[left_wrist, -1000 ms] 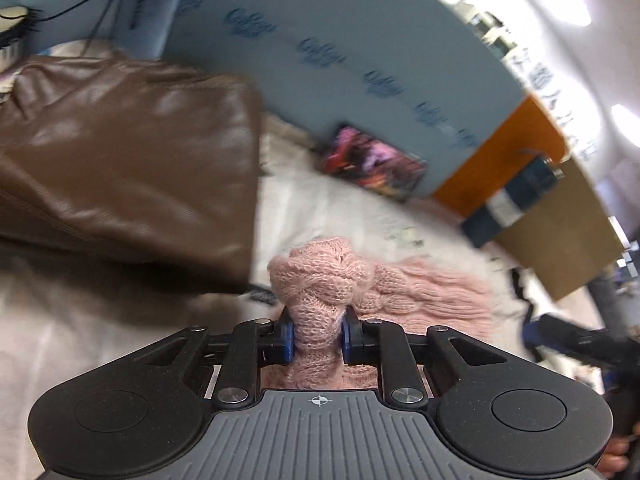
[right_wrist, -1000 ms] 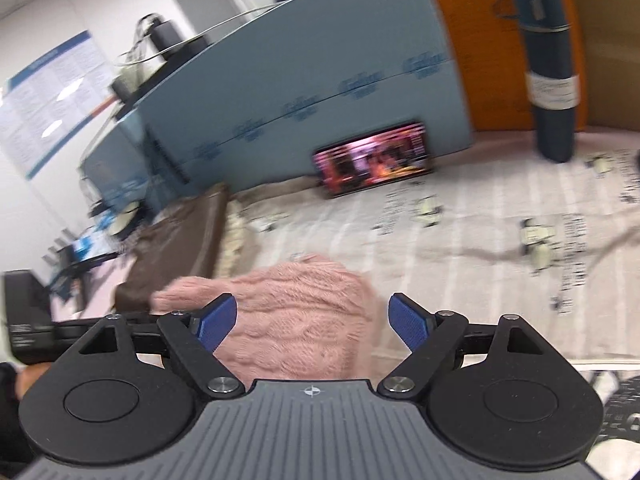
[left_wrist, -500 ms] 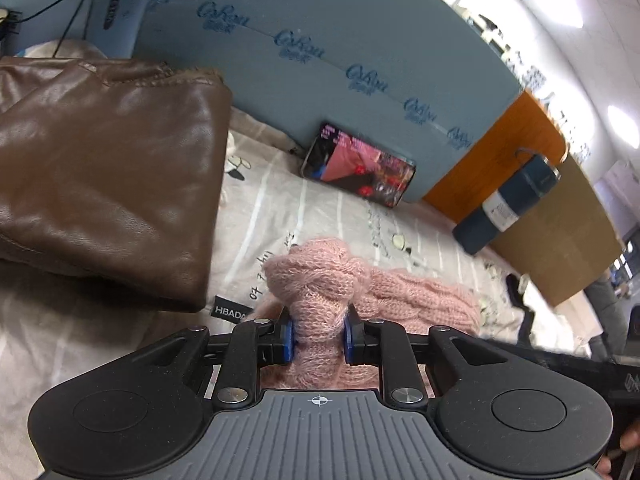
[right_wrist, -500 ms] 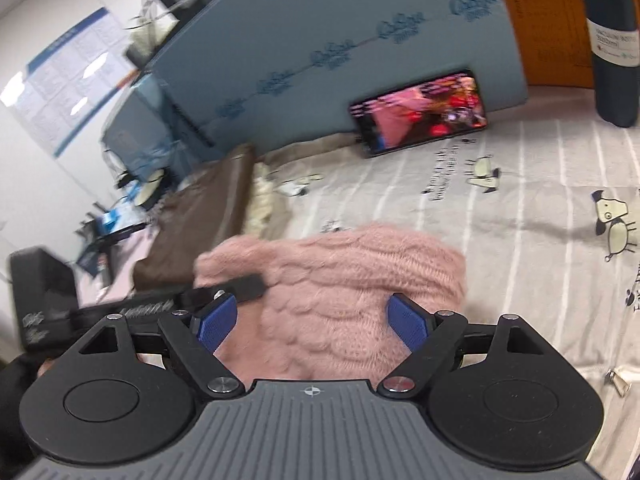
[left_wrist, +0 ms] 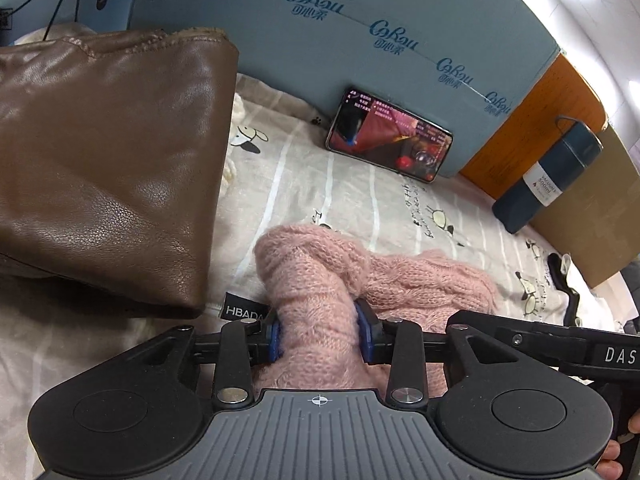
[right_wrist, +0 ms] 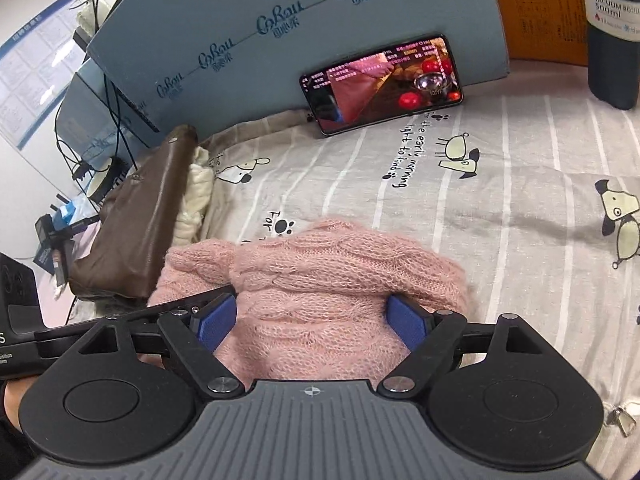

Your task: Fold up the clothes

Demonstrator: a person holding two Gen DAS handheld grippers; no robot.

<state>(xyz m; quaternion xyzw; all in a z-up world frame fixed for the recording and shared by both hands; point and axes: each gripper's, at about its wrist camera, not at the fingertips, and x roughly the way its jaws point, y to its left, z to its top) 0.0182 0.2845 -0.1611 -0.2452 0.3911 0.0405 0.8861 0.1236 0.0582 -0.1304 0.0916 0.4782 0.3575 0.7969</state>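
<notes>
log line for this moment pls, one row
task: fold clothes | left gripper: shut on pink sweater | right gripper: open, jaws either side of sweater | sweater on sheet | brown jacket beside it

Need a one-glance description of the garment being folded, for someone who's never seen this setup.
Start at the blue foam board with the phone propped against it. On the dog-print sheet in front lies the pink sweater. It is fuzzy cable knit; the folded brown leather garment beside it is smooth.
</notes>
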